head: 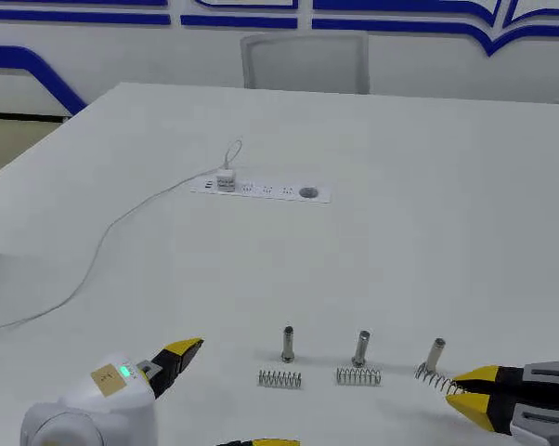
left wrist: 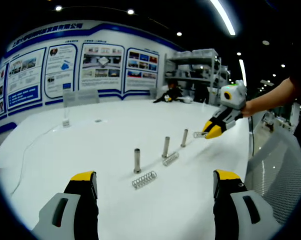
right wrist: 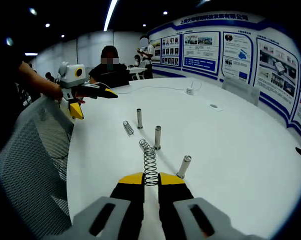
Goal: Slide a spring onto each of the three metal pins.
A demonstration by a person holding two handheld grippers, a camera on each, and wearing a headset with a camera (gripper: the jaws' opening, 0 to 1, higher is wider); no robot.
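while the right gripper is pinching a spring at the bottom middle of its view, a bare pin is standing just right. lifting the spring over that pin is likely coming next. the left gripper is hanging wide open, empty.

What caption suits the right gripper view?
Right gripper grips a spring by one end beside the closest pin on the white table.

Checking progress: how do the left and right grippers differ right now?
The left gripper is wide open and empty; the right gripper is shut on a spring. The left gripper sits back from its nearest pin; the right gripper is beside the end pin. Both have yellow tips.
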